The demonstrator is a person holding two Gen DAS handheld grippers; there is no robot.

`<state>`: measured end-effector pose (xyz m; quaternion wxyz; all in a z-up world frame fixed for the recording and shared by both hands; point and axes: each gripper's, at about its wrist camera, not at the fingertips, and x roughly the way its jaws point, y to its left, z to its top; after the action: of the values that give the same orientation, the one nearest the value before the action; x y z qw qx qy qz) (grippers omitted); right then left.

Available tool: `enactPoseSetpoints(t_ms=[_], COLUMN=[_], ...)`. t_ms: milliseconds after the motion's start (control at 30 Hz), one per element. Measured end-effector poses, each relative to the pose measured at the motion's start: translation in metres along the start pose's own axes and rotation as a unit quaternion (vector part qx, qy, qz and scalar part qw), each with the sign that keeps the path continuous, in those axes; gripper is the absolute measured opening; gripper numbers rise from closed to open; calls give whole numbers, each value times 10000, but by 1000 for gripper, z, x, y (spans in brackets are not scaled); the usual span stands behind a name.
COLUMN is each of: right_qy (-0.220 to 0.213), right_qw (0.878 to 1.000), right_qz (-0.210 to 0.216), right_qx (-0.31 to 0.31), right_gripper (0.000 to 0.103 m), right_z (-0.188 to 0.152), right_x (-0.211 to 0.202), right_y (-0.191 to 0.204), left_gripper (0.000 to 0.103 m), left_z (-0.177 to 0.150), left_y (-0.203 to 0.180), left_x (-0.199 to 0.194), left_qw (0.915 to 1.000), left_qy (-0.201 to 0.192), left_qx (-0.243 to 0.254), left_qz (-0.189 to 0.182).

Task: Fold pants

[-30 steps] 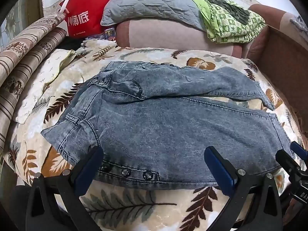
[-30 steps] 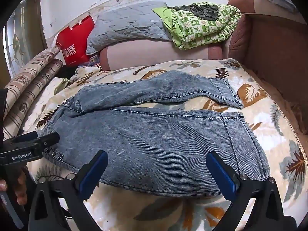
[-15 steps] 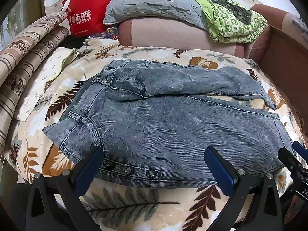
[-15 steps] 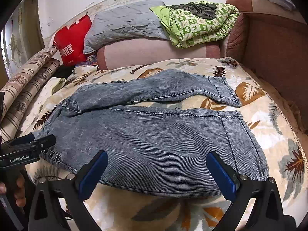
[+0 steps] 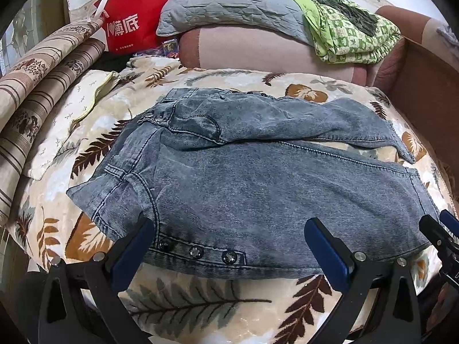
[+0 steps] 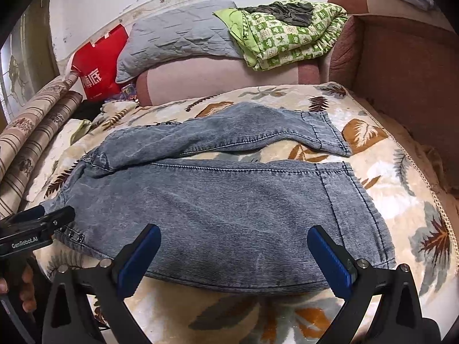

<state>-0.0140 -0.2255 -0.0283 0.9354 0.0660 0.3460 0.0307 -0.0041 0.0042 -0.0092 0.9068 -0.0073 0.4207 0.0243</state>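
On my right wrist view I can read "GenRobot.AI" in white on the black body of the left gripper (image 6: 50,219), which enters at the left edge with a hand (image 6: 27,283) partly cut off below it. The glossy red paper bag (image 5: 130,21) against the far wall carries white writing: a heart and two Chinese characters; the small line under them is too fine to read.

The faded grey-blue denim pants (image 5: 258,177) lie flat on the cream leaf-patterned blanket (image 5: 200,301), waistband toward the left, legs running right, the far leg angled away from the near one. Three metal studs sit on the near edge.

My left gripper (image 5: 226,246) has its blue-padded fingers spread wide, holding nothing, poised over the near edge by the studs. My right gripper (image 6: 232,253) is likewise spread and empty over the near leg. From the left wrist only its tip (image 5: 441,229) shows at the right border. Whether any pad touches the denim I cannot make out.
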Motion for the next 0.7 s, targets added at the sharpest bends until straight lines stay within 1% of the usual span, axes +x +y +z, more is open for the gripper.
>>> enactPoseSetpoints(t_ms=[700], right_qy=[8], right_qw=[10000], right_qz=[-6], right_qx=[9], right_gripper=[103], right_z=[-1], right_x=[0], right_y=[0], left_gripper=[103], left_z=[-4], left_y=[14], left_x=[-1], left_qw=[9998], left_qy=[40], left_qx=[-201], left_qz=[71])
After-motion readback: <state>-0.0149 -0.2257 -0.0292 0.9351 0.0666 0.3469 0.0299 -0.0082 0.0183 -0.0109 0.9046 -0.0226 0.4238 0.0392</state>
